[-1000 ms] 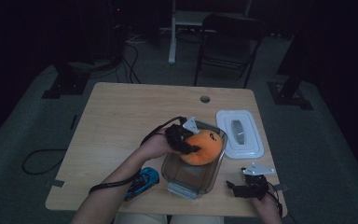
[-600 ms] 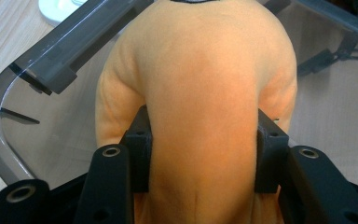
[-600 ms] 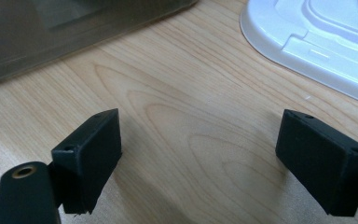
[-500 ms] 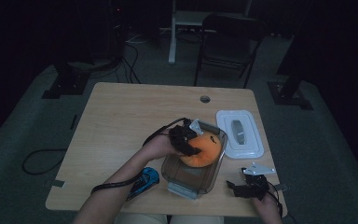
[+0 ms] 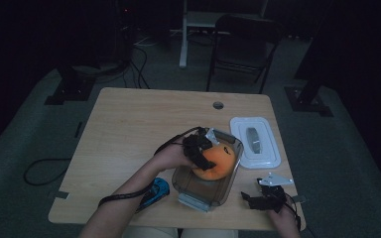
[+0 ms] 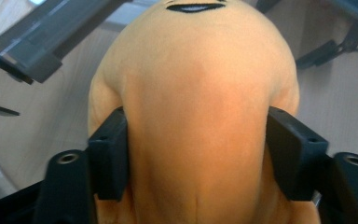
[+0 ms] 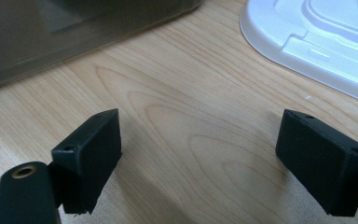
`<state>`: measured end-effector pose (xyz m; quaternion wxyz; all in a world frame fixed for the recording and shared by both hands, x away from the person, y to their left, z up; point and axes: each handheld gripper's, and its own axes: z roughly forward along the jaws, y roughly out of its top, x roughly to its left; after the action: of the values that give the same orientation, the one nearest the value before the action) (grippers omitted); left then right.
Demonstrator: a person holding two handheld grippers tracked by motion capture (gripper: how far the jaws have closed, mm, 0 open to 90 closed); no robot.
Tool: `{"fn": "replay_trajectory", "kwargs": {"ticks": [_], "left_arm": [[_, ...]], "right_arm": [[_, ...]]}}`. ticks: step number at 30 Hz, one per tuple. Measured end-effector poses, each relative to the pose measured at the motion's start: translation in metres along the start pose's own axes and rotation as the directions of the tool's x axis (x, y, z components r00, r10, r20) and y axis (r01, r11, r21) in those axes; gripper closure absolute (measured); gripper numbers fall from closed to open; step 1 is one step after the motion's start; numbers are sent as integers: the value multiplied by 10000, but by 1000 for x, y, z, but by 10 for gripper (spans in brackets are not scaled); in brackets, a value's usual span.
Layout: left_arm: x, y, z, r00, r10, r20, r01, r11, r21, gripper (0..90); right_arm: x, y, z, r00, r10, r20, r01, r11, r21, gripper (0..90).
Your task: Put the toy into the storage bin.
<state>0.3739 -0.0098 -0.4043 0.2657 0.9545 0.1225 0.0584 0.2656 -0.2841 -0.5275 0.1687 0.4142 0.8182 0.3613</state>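
left claw (image 6: 196, 154) view — toy's (image 6: 196, 93) stitched eye (close)

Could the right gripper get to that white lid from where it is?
Probably yes. The right gripper rests open on the table with nothing between its jaws, and the white lid lies on bare wood just beyond it. The box sits off to the side.

Left gripper (image 5: 204, 154): black body, blocky black jaws with screw holes, trailing black cable. Right gripper (image 5: 250, 199): black, grey three-cornered top plate. Forearms bare.
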Motion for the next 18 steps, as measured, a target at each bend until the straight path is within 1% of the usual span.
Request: {"fn": "replay_trajectory", "kwargs": {"ticks": [2,5,7,8,9,11,12,13,14,15,17,18], "left_arm": [[-1,1,1,10000,3,-45,-3,10000,50,287],[-1,3,3,9999,-100,-23,100,9998,169,264],[-1,4,3,9999,-51,144,47,9997,247,233],[-1,5,3,9998,-53,206,48,9997,235,233],[-1,5,3,9995,-148,267,143,9997,177,232],[-2,5,4,9996,-44,280,37,9996,268,222],[-3,5,4,9996,-86,275,78,9996,268,199],[-3,5,4,9997,-90,242,83,9996,286,198],[-3,5,4,9995,-182,270,176,9996,233,188],[-3,5,3,9991,-190,373,181,9996,238,186],[-3,4,2,9993,-245,266,239,9994,233,178],[-3,3,2,9992,-231,316,224,9995,225,178]], "right_arm": [[0,0,0,10000,-10,12,10,10000,1,138],[0,0,0,10000,20,-16,-20,10000,-9,138],[0,0,0,10000,18,-15,-18,10000,-10,138],[0,0,0,10000,5,-9,-5,10000,-6,138],[0,0,0,10000,3,-5,-3,10000,-5,138],[0,0,0,10000,6,-9,-6,10000,-7,138],[0,0,0,10000,11,-13,-11,10000,-9,137],[0,0,0,10000,4,-8,-4,10000,-8,138],[0,0,0,10000,-3,-3,3,10000,-3,138],[0,0,0,10000,-6,2,6,10000,1,138],[0,0,0,10000,-4,3,4,10000,1,138],[0,0,0,10000,-11,10,11,10000,-1,138]]}}
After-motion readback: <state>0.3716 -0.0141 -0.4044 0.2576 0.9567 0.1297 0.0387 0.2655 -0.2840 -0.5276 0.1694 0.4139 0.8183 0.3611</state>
